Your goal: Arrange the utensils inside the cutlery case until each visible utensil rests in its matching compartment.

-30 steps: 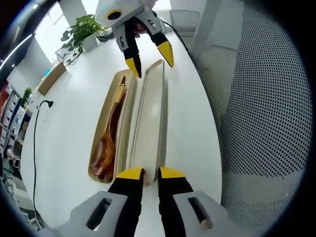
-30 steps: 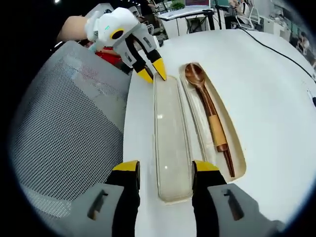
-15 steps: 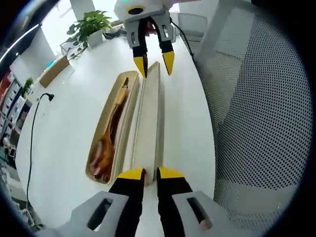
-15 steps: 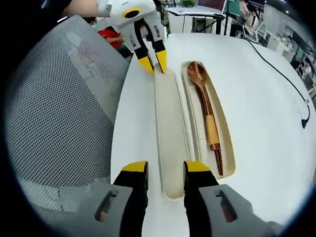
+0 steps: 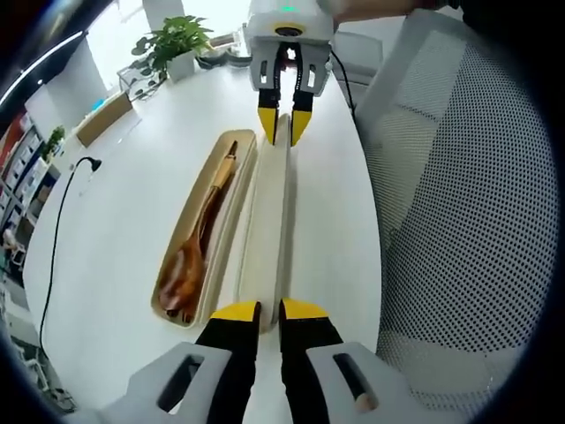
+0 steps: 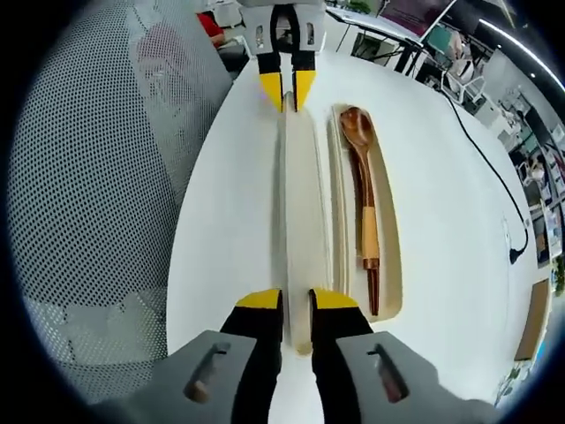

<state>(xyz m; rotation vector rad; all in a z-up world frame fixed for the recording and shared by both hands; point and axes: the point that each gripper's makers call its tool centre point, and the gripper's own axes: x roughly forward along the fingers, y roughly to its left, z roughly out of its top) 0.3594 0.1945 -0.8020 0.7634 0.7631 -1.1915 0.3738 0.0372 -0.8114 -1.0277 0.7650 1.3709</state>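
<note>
Change: both grippers have closed in on the two ends of the lid; the right gripper's jaws were wide one second ago and are now narrow around the near end of it.
Left gripper (image 5: 259, 310): in the left gripper view its yellow-tipped jaws stand narrow, pinching the near end of the lid.
Right gripper (image 6: 297, 299): in the right gripper view its jaws are narrow too, one on each side of the near end of the lid and touching it.
Lid (image 5: 268, 212): long, cream, translucent, standing tilted on its long edge, close to the table edge next to the chair.
Cutlery case (image 5: 180, 238): the open cream tray lies flat on the table, just beside the lid and parallel to it.
Wooden spoon (image 5: 196, 243): it rests inside the cutlery case, the bowl toward the left gripper's end and the handle, with a pale band, toward the right gripper's end.
Table (image 5: 115, 203): white; a black cable (image 5: 55, 238) lies on it, well apart from the case.
Chair (image 5: 459, 203): grey mesh, along the table edge near the lid.
Plant (image 5: 177, 40): green, at the far end of the table.
</note>
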